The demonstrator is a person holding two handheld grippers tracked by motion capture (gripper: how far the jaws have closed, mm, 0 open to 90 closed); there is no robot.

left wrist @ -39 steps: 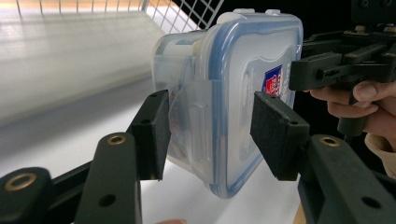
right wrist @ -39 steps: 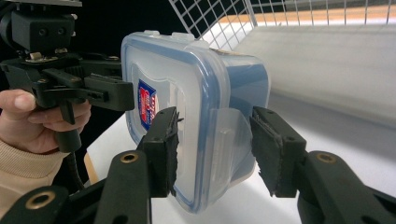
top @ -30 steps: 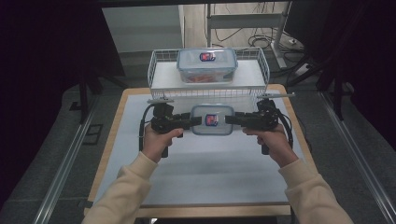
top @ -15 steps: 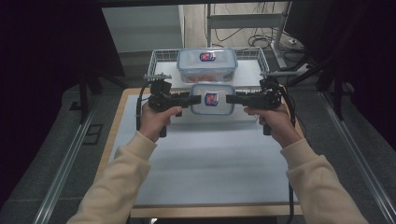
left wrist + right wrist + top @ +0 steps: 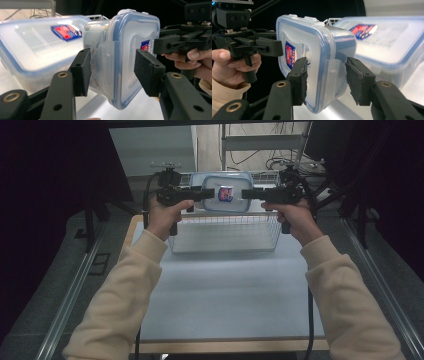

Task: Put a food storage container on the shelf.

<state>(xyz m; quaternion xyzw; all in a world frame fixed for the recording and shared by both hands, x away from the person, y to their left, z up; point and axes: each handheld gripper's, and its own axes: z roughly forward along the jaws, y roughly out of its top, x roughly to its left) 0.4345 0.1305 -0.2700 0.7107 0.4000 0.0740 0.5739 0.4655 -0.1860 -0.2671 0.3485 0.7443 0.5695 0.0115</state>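
A small clear container (image 5: 226, 194) with a blue-rimmed lid and a red-and-blue label hangs in the air above the wire basket (image 5: 225, 227). My left gripper (image 5: 207, 194) is shut on its left end and my right gripper (image 5: 247, 194) on its right end. In the left gripper view the pads (image 5: 83, 72) clamp the small container (image 5: 130, 37) across lid and base. The right gripper view shows the same hold on the small container (image 5: 312, 35) from the other end, pads (image 5: 359, 82) pressed on it. A larger lidded container (image 5: 37, 42) lies below and behind.
The wire basket stands at the far end of the pale table mat (image 5: 225, 285). The larger container (image 5: 387, 42) rests inside it. Dark curtains flank both sides, metal rails run along the table, and cables and a shelf frame lie beyond the basket.
Both hands have lifted the small container from the mat in front of the basket and carried it up and away, so it now hangs over the basket.
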